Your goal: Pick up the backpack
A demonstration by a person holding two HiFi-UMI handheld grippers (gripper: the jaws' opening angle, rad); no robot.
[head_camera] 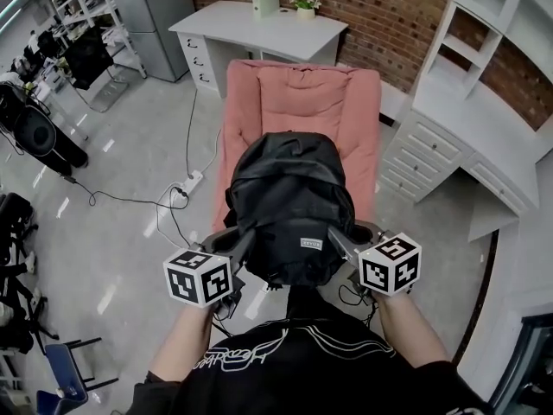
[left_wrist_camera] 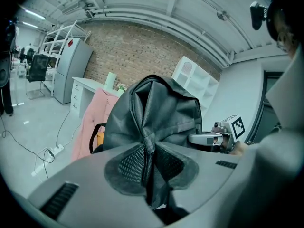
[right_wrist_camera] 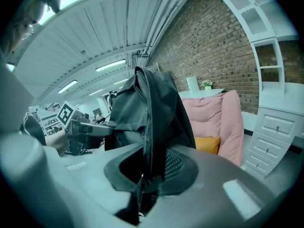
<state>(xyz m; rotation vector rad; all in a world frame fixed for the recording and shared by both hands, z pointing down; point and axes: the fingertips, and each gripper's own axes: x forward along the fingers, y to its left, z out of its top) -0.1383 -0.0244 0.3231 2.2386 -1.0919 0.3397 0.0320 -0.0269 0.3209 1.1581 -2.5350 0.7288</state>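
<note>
We count one black backpack, two grippers and two marker cubes, one on each gripper. The left gripper and the right gripper flank the lower part of the backpack at matching height, both pointing forward and slightly downward. A bare forearm runs back from each to the person's dark top at the bottom edge. In the left gripper view the jaws stand narrow, pinched on a gathered fold of the backpack's fabric. The right gripper view shows the same: its jaws are nearly together on a fold beside a zip. The backpack is carried between the two tools, before the person's chest and over the front of one pink recliner. Behind it stand one white desk with one potted flower
</note>
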